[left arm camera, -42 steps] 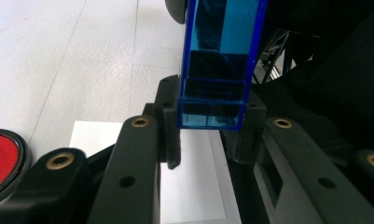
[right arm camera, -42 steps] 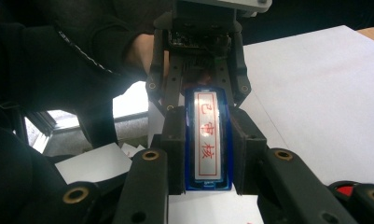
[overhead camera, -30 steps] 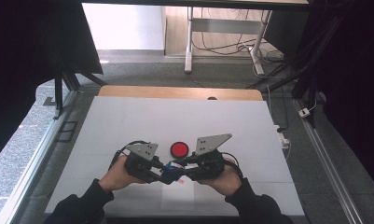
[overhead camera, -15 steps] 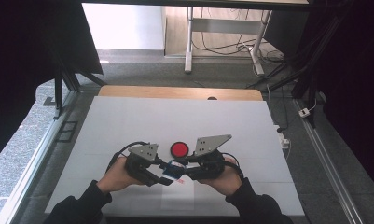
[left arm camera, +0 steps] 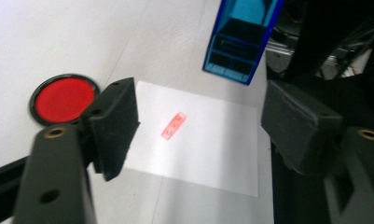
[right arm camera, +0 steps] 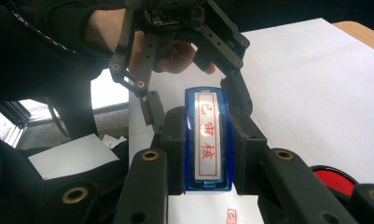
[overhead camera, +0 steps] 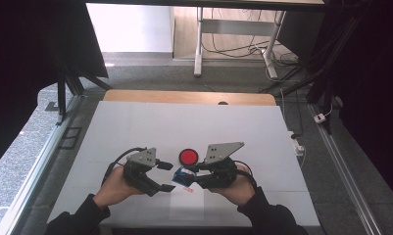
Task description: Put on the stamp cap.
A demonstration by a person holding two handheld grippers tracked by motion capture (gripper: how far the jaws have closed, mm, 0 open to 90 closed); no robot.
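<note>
A blue stamp [right arm camera: 208, 116] with a white label of red characters is held in my right gripper [right arm camera: 208, 142], whose jaws are shut on its sides. From above, the stamp [overhead camera: 183, 175] hangs just over a white paper sheet [overhead camera: 186, 198], at the tip of the right gripper [overhead camera: 190, 177]. My left gripper [overhead camera: 167, 176] faces it from the left, open and holding nothing. In the left gripper view the stamp's underside [left arm camera: 240, 39] floats above the sheet [left arm camera: 208, 154], which bears a red stamped mark [left arm camera: 174, 125] between the wide pads [left arm camera: 114, 126] of the left gripper [left arm camera: 205, 126].
A round red ink pad [overhead camera: 188, 156] in a black case lies just behind the two grippers, also seen as the ink pad [left arm camera: 63, 98] left of the sheet. The white table top [overhead camera: 184, 127] stretches far and to both sides. Its wooden edge [overhead camera: 189, 97] is at the back.
The left gripper has drawn back a little to the left and its jaws stand apart. The right gripper still holds the stamp, now slightly off the paper.
</note>
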